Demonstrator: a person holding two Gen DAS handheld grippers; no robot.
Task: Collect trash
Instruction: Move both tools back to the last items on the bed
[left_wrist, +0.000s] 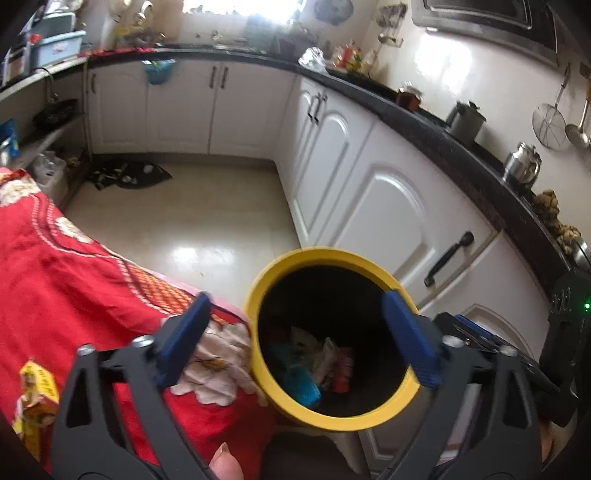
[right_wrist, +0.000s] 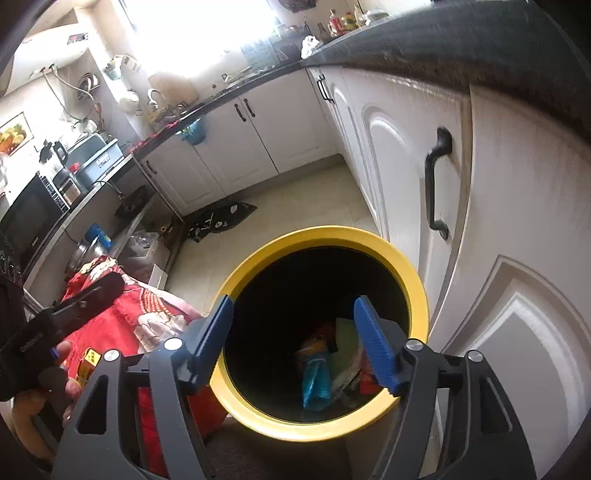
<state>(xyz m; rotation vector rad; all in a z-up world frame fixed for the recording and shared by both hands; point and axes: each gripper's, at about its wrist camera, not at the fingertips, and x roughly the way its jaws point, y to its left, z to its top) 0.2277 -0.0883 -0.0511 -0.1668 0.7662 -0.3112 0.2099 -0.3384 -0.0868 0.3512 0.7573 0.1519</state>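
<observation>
Trash (left_wrist: 314, 363), mixed wrappers incl. a blue one, lies at bottom of yellow-rimmed bin (left_wrist: 258, 291) beside red floral cloth (left_wrist: 74, 266); left gripper (left_wrist: 299, 336) jaws spread wide, empty, above bin mouth, yellow carton (left_wrist: 37, 391) on cloth at left. Right wrist view: right gripper (right_wrist: 293, 339) also wide apart, holding nothing, over bin (right_wrist: 236, 280) next to white cabinet door (right_wrist: 517, 221), wrappers (right_wrist: 317, 380) visible inside.

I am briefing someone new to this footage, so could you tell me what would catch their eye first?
The yellow-rimmed bin dominates both views, standing on the floor beside the white cabinets, with wrappers already at its bottom. Both hand-held grippers hang open and empty above it, the right hand-held gripper and the left hand-held gripper. A red floral cloth lies left of it.
</observation>
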